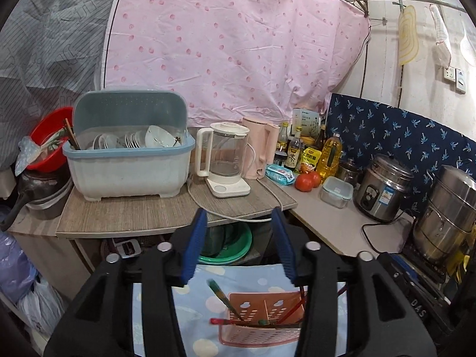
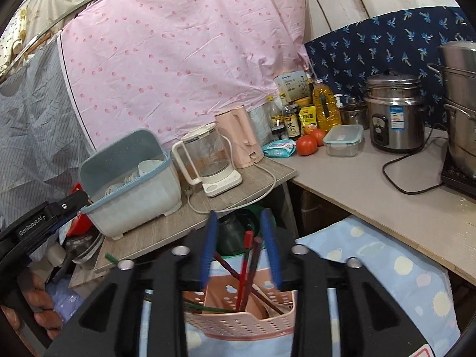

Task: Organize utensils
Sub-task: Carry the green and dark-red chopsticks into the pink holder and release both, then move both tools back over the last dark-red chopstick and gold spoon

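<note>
Both claws stand partly open and empty: left gripper [image 1: 239,245] with nothing between its blue pads, right gripper [image 2: 239,248] narrower, its pads either side of the chopsticks [image 2: 248,263] but apparently not pressing. Just below them, the pink utensil basket [image 2: 238,318] sits on the dotted blue cloth [image 2: 386,267], near its front edge. Sticks stand in the basket's compartments; a few lie across its rim. Step looks like sorting chopsticks in the basket. Next move likely needs one claw lowered onto a crossed stick and closed. Farther back, the dish box [image 1: 128,160] holds bowls at the wooden counter's [image 1: 142,211] left end.
</note>
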Demonstrator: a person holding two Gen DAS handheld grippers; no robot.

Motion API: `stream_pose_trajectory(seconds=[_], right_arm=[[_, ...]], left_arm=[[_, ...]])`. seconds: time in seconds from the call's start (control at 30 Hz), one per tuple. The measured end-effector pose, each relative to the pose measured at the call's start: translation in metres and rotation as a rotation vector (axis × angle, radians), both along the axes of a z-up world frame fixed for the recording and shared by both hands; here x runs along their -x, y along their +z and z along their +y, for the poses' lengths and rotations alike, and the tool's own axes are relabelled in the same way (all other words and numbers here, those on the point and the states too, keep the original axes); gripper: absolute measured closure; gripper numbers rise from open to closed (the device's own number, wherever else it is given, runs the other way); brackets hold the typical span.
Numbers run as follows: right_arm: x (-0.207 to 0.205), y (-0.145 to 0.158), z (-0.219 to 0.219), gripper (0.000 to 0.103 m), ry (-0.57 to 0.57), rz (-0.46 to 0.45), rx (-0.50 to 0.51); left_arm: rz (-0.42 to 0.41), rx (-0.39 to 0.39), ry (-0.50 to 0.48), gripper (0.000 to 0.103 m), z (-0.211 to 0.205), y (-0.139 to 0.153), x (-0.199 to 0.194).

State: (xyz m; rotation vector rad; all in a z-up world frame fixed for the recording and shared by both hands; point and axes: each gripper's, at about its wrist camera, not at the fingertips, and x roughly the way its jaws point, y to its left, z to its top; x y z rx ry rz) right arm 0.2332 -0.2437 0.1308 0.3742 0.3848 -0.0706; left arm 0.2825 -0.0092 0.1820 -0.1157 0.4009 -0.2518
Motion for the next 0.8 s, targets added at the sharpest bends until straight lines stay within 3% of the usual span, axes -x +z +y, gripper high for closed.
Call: stream_pose_trajectory(seconds=[0.8], right_arm=[[0.118, -0.007, 0.019, 0.066, 0.062, 0.02, -0.012]], left_arm=[[-0.011, -0.084, -0.067, 0.054, -0.016, -0.001, 0.107]])
